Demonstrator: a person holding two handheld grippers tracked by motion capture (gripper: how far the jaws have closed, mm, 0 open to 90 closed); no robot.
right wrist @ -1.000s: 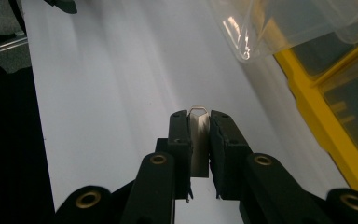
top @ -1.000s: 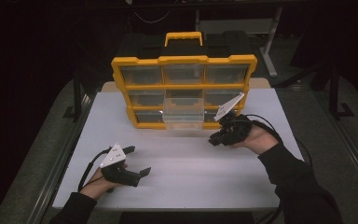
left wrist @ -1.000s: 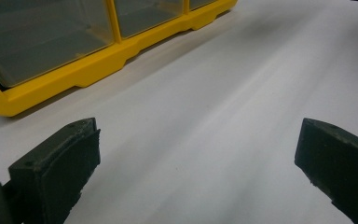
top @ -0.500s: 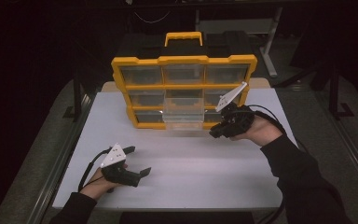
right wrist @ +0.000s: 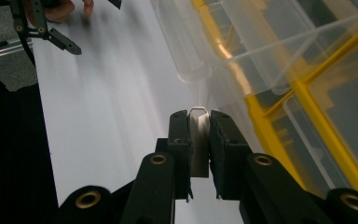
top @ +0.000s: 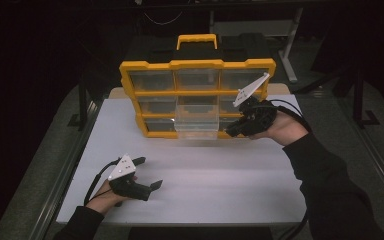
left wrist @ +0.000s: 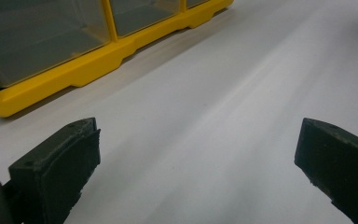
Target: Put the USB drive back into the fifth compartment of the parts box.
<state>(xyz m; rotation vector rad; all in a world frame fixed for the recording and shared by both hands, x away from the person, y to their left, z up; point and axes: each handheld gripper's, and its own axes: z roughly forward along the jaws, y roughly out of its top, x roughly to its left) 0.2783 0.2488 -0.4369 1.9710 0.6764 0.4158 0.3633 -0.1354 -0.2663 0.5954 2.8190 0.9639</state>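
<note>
My right gripper (right wrist: 198, 122) is clamped on the clear drawer's (top: 196, 120) front lip, the drawer pulled half out of the yellow organizer (top: 196, 65) at the tabletop's (top: 230, 185) far edge. Its bins look empty. My left gripper (top: 147, 175) rests apart near the front-left corner.

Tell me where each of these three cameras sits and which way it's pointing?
High view: fixed above the person's side, looking forward and down on the white table and yellow drawer organizer; both forearms and hands enter from below.
Left gripper view: rides the left tongs, looking low across the table at the organizer's base; its two black jaws stand wide apart.
Right gripper view: rides the right tongs, pinching the lip of a clear drawer.
Shared: the right gripper view and high view both show the left tongs and the pulled-out drawer.
</note>
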